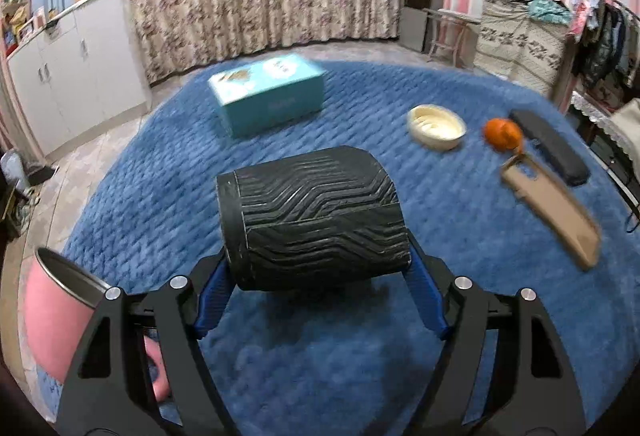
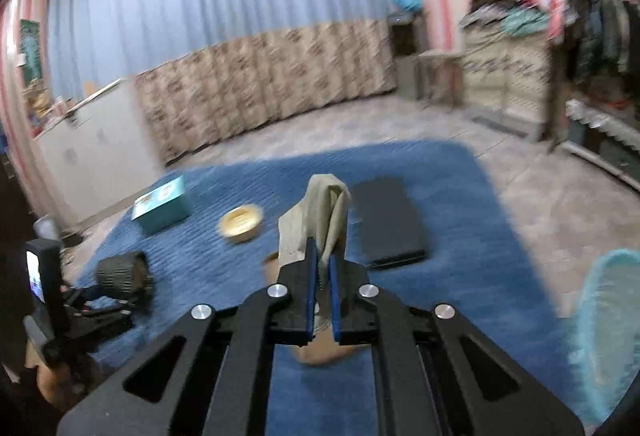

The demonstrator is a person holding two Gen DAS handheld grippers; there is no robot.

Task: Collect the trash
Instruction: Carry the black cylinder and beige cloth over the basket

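Observation:
My left gripper is shut on a black ribbed cylinder, a small bin lying sideways between the blue fingers, held above the blue rug. It also shows in the right wrist view. My right gripper is shut on a crumpled beige cloth or paper scrap, lifted above the rug. On the rug lie an orange peel, a tan phone case, a cream bowl and a teal box.
A black flat case lies on the rug's right side. A pink can sits at the lower left. A light blue mesh basket stands at the right. White cabinets, curtains and a clothes rack ring the room.

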